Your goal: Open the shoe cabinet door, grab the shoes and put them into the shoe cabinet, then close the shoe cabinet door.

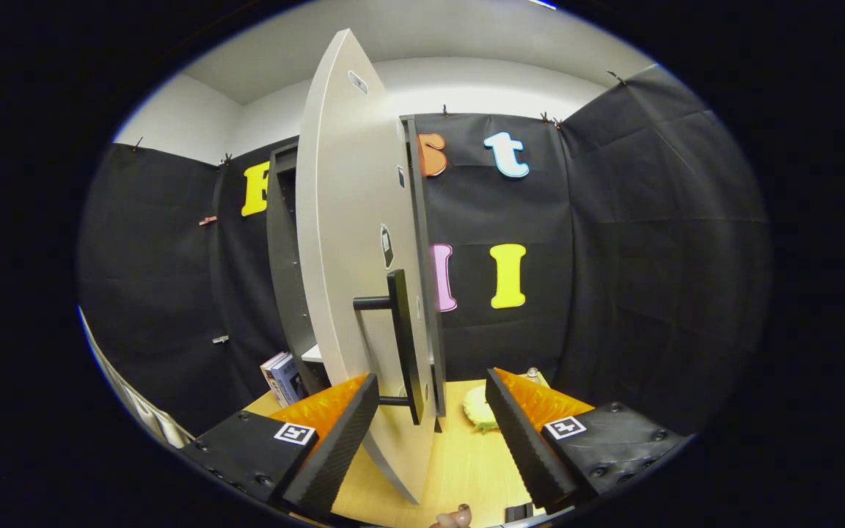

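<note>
The dark shoe cabinet [283, 249] stands on a wooden tabletop [459, 469]. Its pale door [349, 235] is swung out towards me and I see it nearly edge-on. A black bar handle [402, 334] runs upright on the door. My gripper [431, 378] is open. The handle's lower end sits between the fingers, close to the left finger [345, 422] and apart from the right finger [521, 433]. A pale yellowish object [478, 408], possibly a shoe, lies on the tabletop just beyond the right finger, partly hidden by it.
A couple of books [283, 378] lean at the foot of the cabinet, left of the door. A small round object [533, 374] peeks over the right finger. A person's fingertip [456, 518] shows below the fingers. Black cloth walls close the booth behind and to the right.
</note>
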A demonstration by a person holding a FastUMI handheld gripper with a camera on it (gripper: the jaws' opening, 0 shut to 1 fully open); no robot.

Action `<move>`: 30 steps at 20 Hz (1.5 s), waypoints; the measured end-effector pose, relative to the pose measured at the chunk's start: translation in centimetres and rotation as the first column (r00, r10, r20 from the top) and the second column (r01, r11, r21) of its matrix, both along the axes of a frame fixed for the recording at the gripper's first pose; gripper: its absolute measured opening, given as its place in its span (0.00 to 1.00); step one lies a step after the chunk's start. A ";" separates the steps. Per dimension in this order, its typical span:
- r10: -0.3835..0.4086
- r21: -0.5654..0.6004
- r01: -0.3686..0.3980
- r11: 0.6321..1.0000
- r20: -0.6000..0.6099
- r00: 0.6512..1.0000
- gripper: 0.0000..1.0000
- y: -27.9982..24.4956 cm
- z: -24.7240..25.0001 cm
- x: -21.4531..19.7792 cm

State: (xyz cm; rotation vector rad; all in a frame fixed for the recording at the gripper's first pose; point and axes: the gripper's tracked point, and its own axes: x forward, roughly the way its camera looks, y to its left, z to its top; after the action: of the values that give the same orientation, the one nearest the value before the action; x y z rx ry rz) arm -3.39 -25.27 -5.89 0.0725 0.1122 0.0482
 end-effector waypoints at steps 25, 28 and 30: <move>0.123 -0.010 -0.123 0.992 0.019 0.992 0.98 20.5 -2.3 5.7; 0.116 -0.019 -0.115 0.993 0.006 0.993 0.98 20.8 -2.2 5.8; 0.102 -0.035 -0.102 0.994 0.012 0.995 0.98 20.4 -2.0 5.7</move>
State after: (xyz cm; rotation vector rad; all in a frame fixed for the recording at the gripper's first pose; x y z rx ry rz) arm 2.27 -4.83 -7.88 0.0324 0.1032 0.1489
